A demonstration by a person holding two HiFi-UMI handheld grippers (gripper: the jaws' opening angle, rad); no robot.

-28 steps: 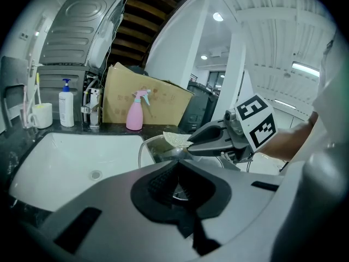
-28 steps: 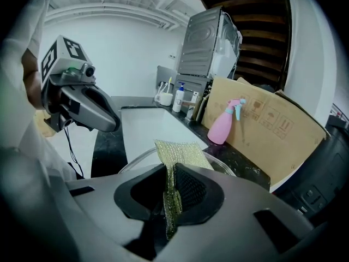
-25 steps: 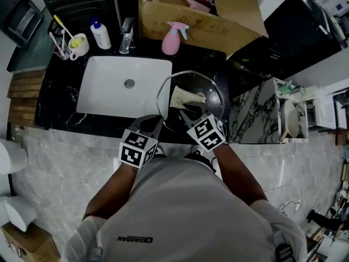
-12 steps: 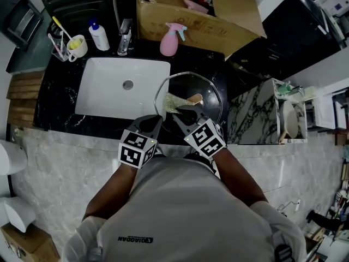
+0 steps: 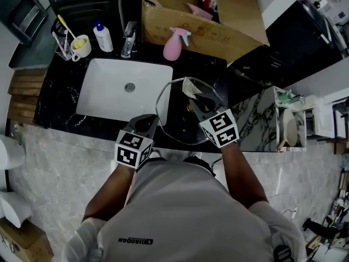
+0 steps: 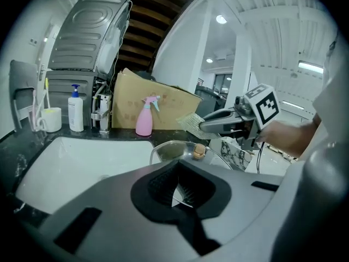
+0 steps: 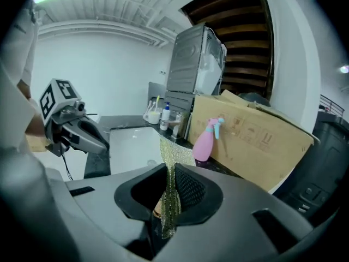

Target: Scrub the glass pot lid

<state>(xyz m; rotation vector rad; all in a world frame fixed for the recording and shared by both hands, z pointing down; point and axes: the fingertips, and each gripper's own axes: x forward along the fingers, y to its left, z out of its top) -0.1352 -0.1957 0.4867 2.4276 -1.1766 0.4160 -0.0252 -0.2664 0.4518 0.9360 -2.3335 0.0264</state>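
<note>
The glass pot lid [image 5: 182, 125] stands tilted over the black counter to the right of the sink, its brown knob [image 6: 199, 150] showing in the left gripper view. My left gripper [image 5: 149, 120] is shut on the lid's near rim [image 6: 163, 146]. My right gripper [image 5: 193, 97] is shut on a yellow-green mesh scrub cloth [image 5: 188, 85], held above the lid's far edge. In the right gripper view the cloth [image 7: 173, 156] sticks up from between the pads. I cannot tell whether the cloth touches the glass.
A white sink [image 5: 109, 100] lies to the left, with a faucet [image 5: 128, 37], a soap bottle [image 5: 101, 35] and a cup of toothbrushes [image 5: 79, 45] behind it. A pink spray bottle [image 5: 173, 45] and a cardboard box [image 5: 218, 15] stand at the back. A dish rack [image 5: 289, 119] is at the right.
My right gripper has carried the cloth from the middle of the lid toward its far edge and higher. The left gripper has kept its hold on the rim.
</note>
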